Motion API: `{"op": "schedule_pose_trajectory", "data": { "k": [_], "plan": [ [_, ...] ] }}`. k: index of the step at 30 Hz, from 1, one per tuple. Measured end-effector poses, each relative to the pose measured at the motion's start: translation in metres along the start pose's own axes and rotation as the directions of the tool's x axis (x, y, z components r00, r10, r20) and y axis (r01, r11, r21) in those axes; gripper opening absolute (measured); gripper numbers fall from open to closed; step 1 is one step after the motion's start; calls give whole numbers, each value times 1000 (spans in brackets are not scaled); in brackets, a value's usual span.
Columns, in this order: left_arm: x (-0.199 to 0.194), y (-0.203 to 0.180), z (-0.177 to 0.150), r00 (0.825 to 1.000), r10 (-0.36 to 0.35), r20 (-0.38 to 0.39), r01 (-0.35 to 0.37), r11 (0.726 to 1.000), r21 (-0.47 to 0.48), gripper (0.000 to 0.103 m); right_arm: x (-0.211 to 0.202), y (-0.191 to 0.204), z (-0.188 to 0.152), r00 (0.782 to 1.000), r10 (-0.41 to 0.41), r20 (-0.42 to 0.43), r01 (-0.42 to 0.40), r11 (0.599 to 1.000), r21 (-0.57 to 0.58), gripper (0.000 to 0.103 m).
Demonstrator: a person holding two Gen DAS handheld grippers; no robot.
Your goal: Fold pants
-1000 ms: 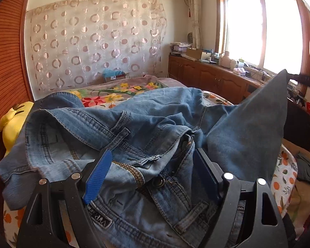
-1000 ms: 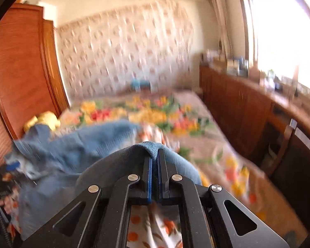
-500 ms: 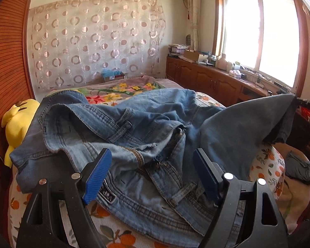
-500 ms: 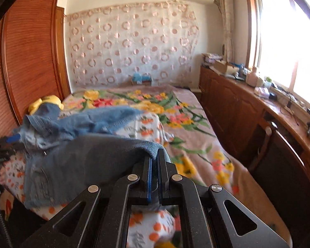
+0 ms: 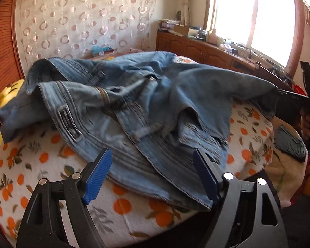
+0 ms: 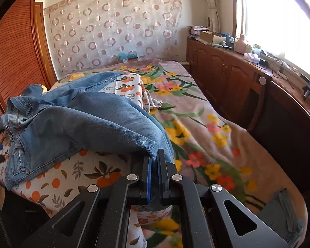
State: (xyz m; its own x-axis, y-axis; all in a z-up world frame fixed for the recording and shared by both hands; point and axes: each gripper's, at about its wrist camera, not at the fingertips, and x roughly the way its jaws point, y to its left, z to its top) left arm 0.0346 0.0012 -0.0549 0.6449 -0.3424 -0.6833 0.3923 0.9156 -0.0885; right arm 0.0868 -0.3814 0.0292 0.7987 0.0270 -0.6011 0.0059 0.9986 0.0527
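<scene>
Risks, as judged from the present lay:
- Single grip only. Right tool (image 6: 154, 159) clamped tight on a fold of the faded blue denim pants (image 5: 134, 111); nothing else holding the garment. Any pull to that tool's side likely to drag the whole heap across the orange-print white sheet (image 5: 51, 165) instead of opening it flat.
- Thin bite of cloth between the right pads; slip possible if the leg is tugged against the weight of the bunched waistband.
- Waistband crumpled and twisted just ahead of the left tool (image 5: 153, 171), belt loops and fly turned over; a grab there liable to catch two layers at once and lock in a crooked fold.
- Near hem of the pile lying close to the bed's edge, below the left tool; could slide off if pulled nearer.

Position of pants: heaped on the sheet, ahead of and partly between the left tool's blue pads (image 5: 97, 173), untouched by them; one leg stretched off to the right tool.

Pose:
- Left tool spread wide, empty, angled down over the heap.
- Right tool angled down, low over the bed, part of a hand (image 5: 309, 122) visible behind it in the left view.
</scene>
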Motion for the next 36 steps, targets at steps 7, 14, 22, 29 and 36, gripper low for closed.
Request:
{"op": "schedule_pose_trajectory", "data": {
  "k": [7, 14, 22, 29, 36],
  "plan": [
    [-10, -32, -13, 999, -33, -36, 35, 998, 58, 81, 0, 1, -13, 1000, 18, 8, -18, 1000, 12, 4],
    [3, -54, -20, 992, -75, -102, 87, 989, 118, 70, 4, 0, -15, 1000, 25, -2, -25, 999, 22, 4],
    [6, -51, -23, 988, -82, -129, 99, 987, 124, 21, 9, -1, -10, 1000, 24, 3, -24, 999, 23, 4],
    [-21, -34, 0, 997, -55, -49, 60, 993, 99, 9, 9, -3, 6, 999, 42, 24, -43, 999, 21, 4],
    [-91, 5, 35, 995, 0, 97, -5, 999, 51, 8, -29, 6, 30, 986, 125, 107, -122, 992, -30, 4]
  ]
}}
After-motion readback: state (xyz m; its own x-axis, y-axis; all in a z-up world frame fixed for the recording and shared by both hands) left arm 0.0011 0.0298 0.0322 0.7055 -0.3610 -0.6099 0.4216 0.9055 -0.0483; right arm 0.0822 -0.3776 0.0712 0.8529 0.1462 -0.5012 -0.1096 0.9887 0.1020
